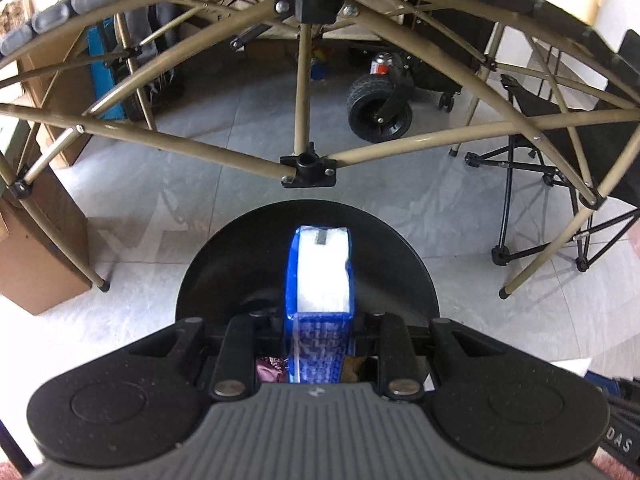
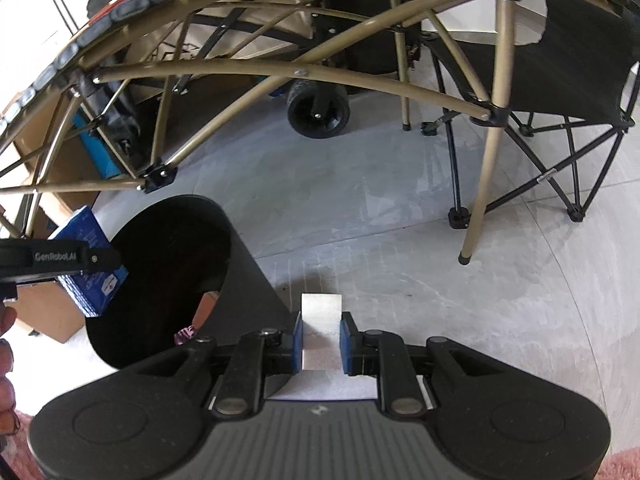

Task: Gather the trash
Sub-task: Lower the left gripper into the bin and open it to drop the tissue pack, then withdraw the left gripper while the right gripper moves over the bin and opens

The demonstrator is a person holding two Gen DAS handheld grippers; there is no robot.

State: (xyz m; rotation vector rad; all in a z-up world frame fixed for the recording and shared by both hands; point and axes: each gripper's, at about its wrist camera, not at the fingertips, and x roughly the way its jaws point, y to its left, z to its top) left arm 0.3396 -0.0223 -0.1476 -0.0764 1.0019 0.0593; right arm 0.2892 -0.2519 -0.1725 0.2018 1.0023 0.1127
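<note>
My left gripper (image 1: 320, 320) is shut on a blue carton (image 1: 320, 272) with white print and a pale upper face. It hangs over the round mouth of a black bin (image 1: 224, 264). A pink wrapper (image 1: 270, 372) lies inside the bin. In the right wrist view the left gripper (image 2: 96, 258) and the blue carton (image 2: 94, 280) sit at the bin's (image 2: 248, 264) left rim. My right gripper (image 2: 321, 344) is shut on a white flat piece of paper (image 2: 321, 312), to the right of the bin and above the floor.
A folding table's tan tube frame (image 1: 304, 120) arches over the scene, its legs (image 2: 480, 184) standing on grey tile. A black camp chair (image 2: 560, 80) is at the right, a wagon wheel (image 1: 378, 116) behind, cardboard boxes (image 1: 36, 264) at the left. A hand (image 2: 6, 320) shows at the left edge.
</note>
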